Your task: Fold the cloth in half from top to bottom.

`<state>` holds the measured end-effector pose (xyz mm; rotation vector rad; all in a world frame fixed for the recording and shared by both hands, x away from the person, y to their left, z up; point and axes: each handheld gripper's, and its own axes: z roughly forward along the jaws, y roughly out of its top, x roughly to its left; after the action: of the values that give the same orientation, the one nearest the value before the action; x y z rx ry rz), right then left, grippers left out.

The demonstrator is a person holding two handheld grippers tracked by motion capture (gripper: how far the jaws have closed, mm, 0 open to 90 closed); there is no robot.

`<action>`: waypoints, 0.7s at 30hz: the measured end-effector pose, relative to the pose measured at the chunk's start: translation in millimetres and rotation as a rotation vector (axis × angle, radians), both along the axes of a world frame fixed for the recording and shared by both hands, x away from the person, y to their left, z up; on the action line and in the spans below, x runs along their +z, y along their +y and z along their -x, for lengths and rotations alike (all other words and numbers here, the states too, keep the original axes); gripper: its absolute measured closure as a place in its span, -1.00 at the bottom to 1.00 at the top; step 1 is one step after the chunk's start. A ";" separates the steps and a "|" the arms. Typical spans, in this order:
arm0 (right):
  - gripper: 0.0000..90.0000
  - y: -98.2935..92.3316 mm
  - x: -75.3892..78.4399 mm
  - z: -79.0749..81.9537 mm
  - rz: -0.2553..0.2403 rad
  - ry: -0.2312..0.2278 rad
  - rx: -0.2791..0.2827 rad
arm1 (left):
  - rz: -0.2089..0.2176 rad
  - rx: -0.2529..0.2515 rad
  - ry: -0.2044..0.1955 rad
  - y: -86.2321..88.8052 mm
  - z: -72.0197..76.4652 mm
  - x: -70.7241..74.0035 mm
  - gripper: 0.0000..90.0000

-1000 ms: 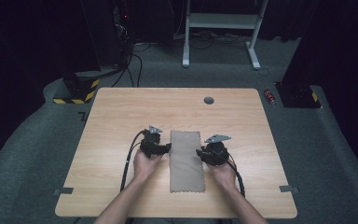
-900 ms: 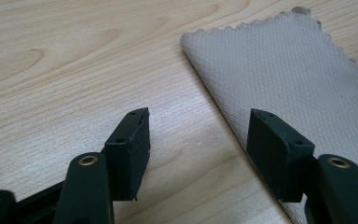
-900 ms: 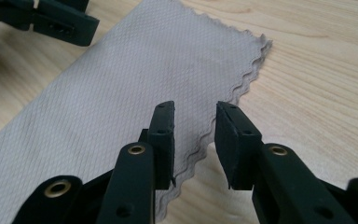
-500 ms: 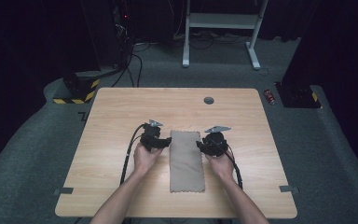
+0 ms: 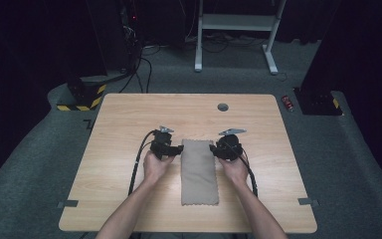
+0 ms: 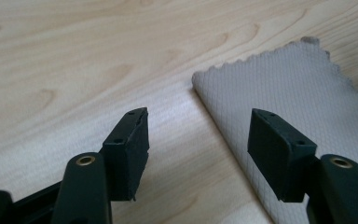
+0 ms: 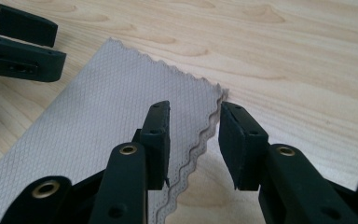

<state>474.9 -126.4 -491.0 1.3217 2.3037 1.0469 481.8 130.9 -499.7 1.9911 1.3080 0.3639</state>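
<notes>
Cloth [image 5: 199,172] is the thing between your hands: a folded grey strip lying flat on the table [image 5: 129,124], near the front edge and a little right of the middle, its long side running away from you. Its edges are scalloped, and in the right gripper view [image 7: 98,140] you can see two layers along the near edge.

Your left gripper [image 5: 179,148] sits just beside the cloth's far left corner. Its jaws stand wide apart and hold nothing; in the left gripper view [image 6: 198,151] one jaw hangs over bare wood and the other over the cloth [image 6: 298,102].

Your right gripper [image 5: 213,147] is at the far right corner. Its jaws are partly open, straddling the wavy edge [image 7: 193,144], one over the cloth, one over wood, not yet closed on it.

A small dark round cap [image 5: 223,106] is set in the table's far side.
</notes>
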 end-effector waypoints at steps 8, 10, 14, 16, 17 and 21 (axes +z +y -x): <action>0.41 -2.3 -5.8 -6.0 -0.002 0.013 -0.019 | -0.001 -0.005 0.007 -9.3 -9.0 1.8 -0.13; 0.39 -2.4 -7.7 -7.8 -0.001 0.019 -0.028 | -0.003 0.000 0.018 -10.9 -10.7 -1.8 -0.12; 0.35 -1.1 -11.2 -9.9 0.004 0.025 -0.035 | -0.016 0.003 0.035 -14.3 -11.8 -7.3 -0.11; 0.33 -0.6 -15.1 -11.8 0.015 0.031 -0.041 | -0.021 0.002 0.029 -14.7 -12.2 -8.9 -0.11; 0.33 -0.6 -16.8 -12.9 0.018 0.033 -0.043 | -0.019 0.007 0.025 -15.0 -12.2 -9.8 -0.09; 0.32 4.6 -23.2 -15.9 0.047 0.025 -0.047 | 0.000 0.025 0.021 -14.5 -11.8 -13.6 -0.05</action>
<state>490.7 -121.8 -514.2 1.3718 2.2893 0.9612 493.5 116.3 -513.4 1.9852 1.3473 0.3561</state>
